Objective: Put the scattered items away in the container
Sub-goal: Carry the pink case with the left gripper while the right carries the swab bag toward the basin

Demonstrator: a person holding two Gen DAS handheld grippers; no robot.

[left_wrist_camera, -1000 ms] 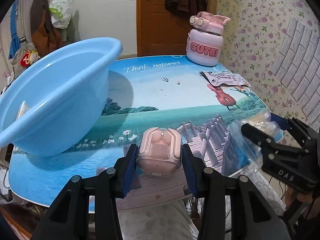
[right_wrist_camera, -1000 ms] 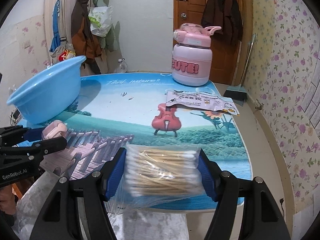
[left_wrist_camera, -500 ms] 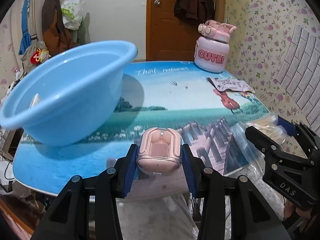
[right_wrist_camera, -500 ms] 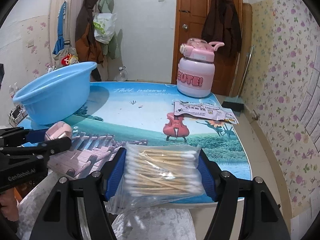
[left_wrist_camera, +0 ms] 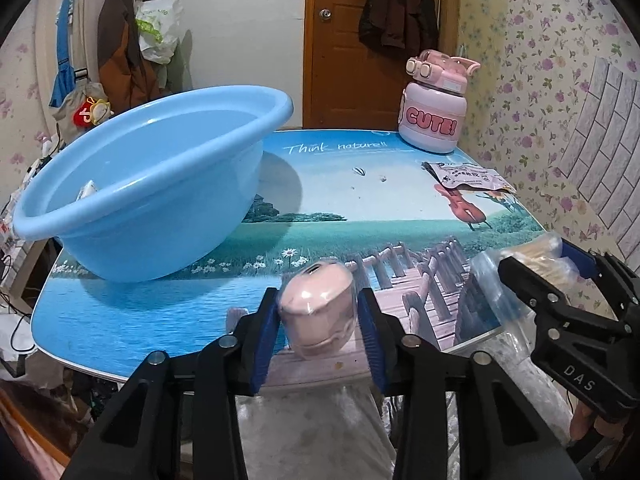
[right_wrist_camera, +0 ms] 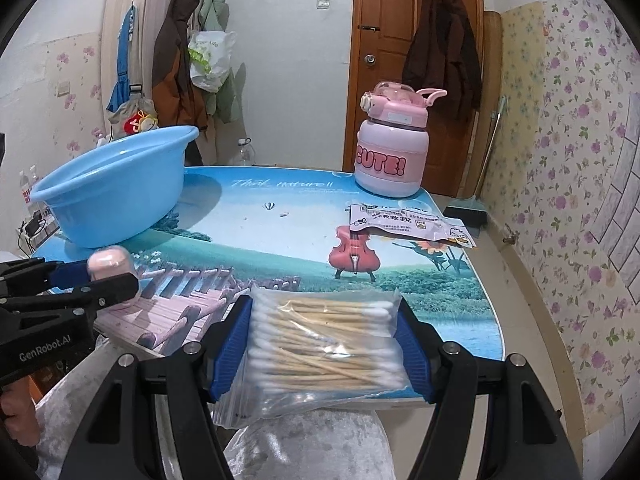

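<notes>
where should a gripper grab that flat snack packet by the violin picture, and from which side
Take the snack packet at its near edge, coming in low from the table's open front. It lies flat, so the fingers must slide one under and one over a thin edge; the pink bottle stands behind it.

Floral wallpaper (right_wrist_camera: 576, 128), brown wooden door (right_wrist_camera: 394, 60), coats (right_wrist_camera: 174, 64) on white wall.

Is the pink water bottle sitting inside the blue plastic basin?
No, the pink water bottle stands on the table, apart from the basin.
</notes>
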